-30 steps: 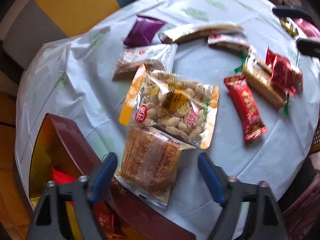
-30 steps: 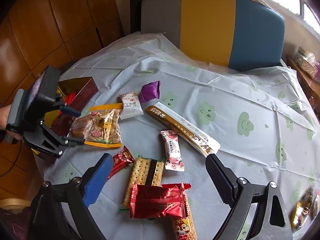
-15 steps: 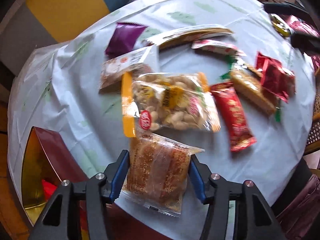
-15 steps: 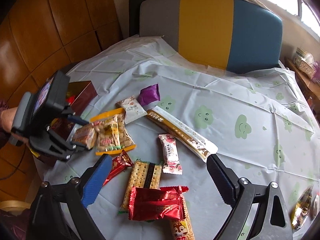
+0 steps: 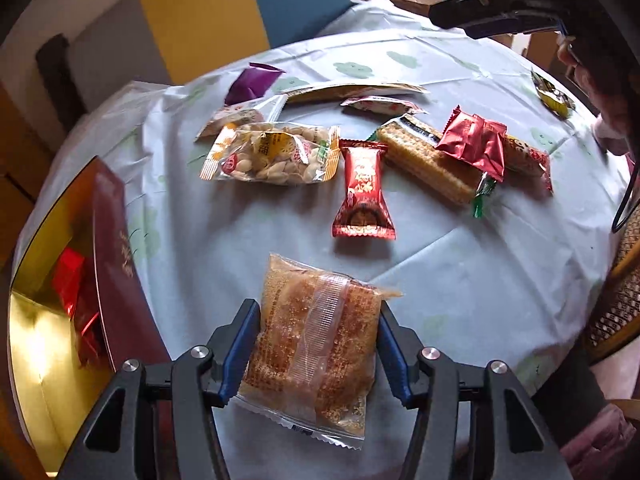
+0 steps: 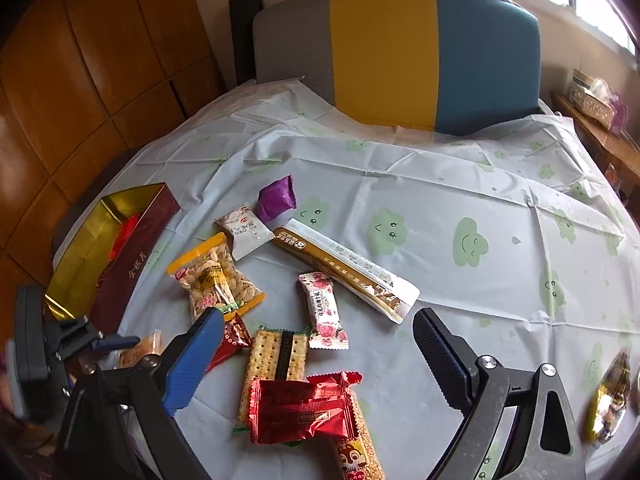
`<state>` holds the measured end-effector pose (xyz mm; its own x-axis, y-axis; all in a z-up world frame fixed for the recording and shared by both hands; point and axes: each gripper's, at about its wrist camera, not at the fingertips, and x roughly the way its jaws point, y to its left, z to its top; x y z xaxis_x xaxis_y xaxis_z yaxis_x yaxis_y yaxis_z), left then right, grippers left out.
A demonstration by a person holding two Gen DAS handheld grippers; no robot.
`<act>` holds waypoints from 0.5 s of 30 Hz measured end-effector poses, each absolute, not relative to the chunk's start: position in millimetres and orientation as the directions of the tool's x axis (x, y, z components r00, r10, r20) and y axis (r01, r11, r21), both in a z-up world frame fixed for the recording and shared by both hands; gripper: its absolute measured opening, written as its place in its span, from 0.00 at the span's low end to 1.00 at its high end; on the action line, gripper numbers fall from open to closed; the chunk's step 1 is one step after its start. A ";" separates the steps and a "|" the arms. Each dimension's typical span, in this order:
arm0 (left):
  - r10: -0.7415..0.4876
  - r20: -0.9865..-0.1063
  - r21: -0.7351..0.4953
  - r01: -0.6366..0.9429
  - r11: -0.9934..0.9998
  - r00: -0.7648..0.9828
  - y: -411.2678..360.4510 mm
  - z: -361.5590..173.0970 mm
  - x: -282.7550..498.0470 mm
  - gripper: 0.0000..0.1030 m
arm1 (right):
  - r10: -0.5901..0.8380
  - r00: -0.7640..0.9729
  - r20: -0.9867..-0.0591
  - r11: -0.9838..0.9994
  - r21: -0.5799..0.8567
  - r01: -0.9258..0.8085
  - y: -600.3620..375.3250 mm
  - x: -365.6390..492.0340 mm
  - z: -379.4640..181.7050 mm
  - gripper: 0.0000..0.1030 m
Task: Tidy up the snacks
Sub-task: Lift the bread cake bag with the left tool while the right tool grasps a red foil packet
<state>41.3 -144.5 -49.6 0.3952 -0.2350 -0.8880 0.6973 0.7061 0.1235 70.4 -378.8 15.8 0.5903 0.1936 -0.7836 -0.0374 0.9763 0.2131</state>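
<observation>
My left gripper (image 5: 316, 348) is shut on a clear pack of brown sesame cake (image 5: 316, 340) and holds it above the table edge; the pack also shows in the right wrist view (image 6: 138, 350). A dark red box with a gold inside (image 5: 116, 264) sits just to its left, with red packets in it. My right gripper (image 6: 316, 364) is open and empty above a red foil packet (image 6: 300, 408) and a cracker pack (image 6: 276, 356). A peanut bag (image 5: 272, 154) and a red candy bar (image 5: 362, 192) lie on the cloth.
On the cloud-print tablecloth (image 6: 460, 208) lie a long gold-and-white stick pack (image 6: 344, 268), a rose-print candy (image 6: 324, 310), a purple packet (image 6: 276, 198), a white packet (image 6: 244, 230) and a gold packet (image 6: 608, 400) at far right. A grey, yellow and blue chair back (image 6: 396, 56) stands behind.
My left gripper closed on the sesame cake pack and pulled it back off the peanut bag, toward the box side. My right gripper stayed open and barely moved.
</observation>
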 end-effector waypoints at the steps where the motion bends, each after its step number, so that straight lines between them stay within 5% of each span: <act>1: -0.236 -0.880 0.133 0.691 0.710 0.411 -143.0 -45.7 43.6 0.56 | 0.194 0.595 -0.780 0.974 0.223 -0.025 -382.3 70.0 16.8 0.93; 8: -0.263 -0.844 0.146 0.672 0.726 0.468 -139.6 -53.0 28.6 0.56 | 0.214 0.586 -0.782 0.951 0.305 0.060 -405.2 70.2 15.3 0.92; 9: -0.267 -0.839 0.144 0.667 0.731 0.473 -138.9 -52.4 29.0 0.56 | 0.204 0.571 -0.796 0.950 0.302 0.082 -408.3 71.1 12.1 0.86; 12: -0.272 -0.830 0.143 0.657 0.740 0.487 -138.5 -53.6 27.5 0.56 | 0.150 0.527 -0.837 0.960 0.252 0.126 -414.0 70.9 4.3 0.49; 15: -0.276 -0.828 0.135 0.652 0.746 0.488 -138.0 -53.0 27.5 0.56 | 0.131 0.491 -0.861 0.951 0.249 0.182 -424.7 71.9 -4.4 0.42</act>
<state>27.5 -138.0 -53.0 0.4876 -0.2759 -0.8283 0.6519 0.7461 0.1352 71.9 -424.7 -4.4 0.4911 0.1313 -0.8612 0.1819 0.9513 0.2488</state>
